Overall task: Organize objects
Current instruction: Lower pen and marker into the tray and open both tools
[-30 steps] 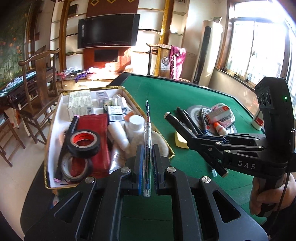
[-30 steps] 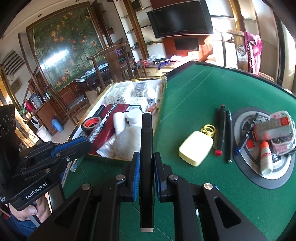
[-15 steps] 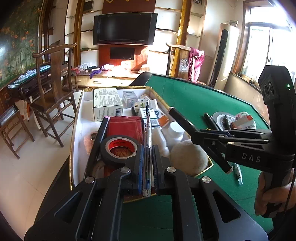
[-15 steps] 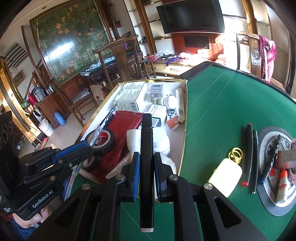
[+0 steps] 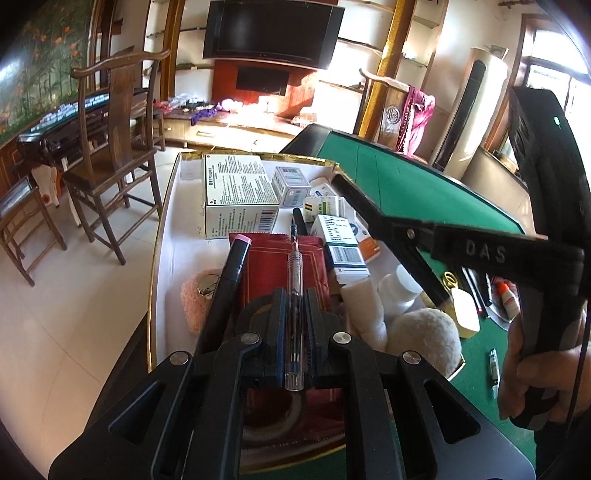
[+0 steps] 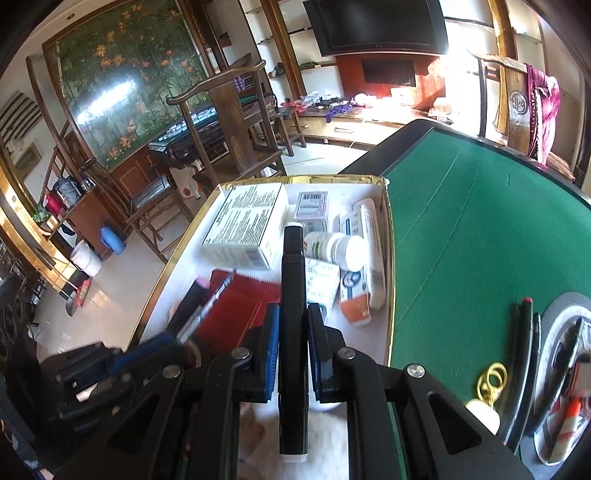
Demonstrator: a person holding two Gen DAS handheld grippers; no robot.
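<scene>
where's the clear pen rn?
Left wrist view, centre: clear pen clamped in the left claw, over the red pouch inside the tray.

A lived-in home sitting room with a green card table

A wall-mounted television (image 5: 273, 31) hangs above a low wooden cabinet (image 5: 236, 129) strewn with oddments. Left of the television stand a carved wooden armchair (image 5: 114, 155) and a large floral painting (image 6: 122, 81); right of it, a tall standing air conditioner (image 5: 469, 110) by a sunny window. Nearer than the television, the green felt table (image 6: 480, 229) meets pale floor tiles (image 5: 66, 314).

crowded tray (image 5: 173, 236), bare green felt (image 6: 480, 236) alongside
</scene>
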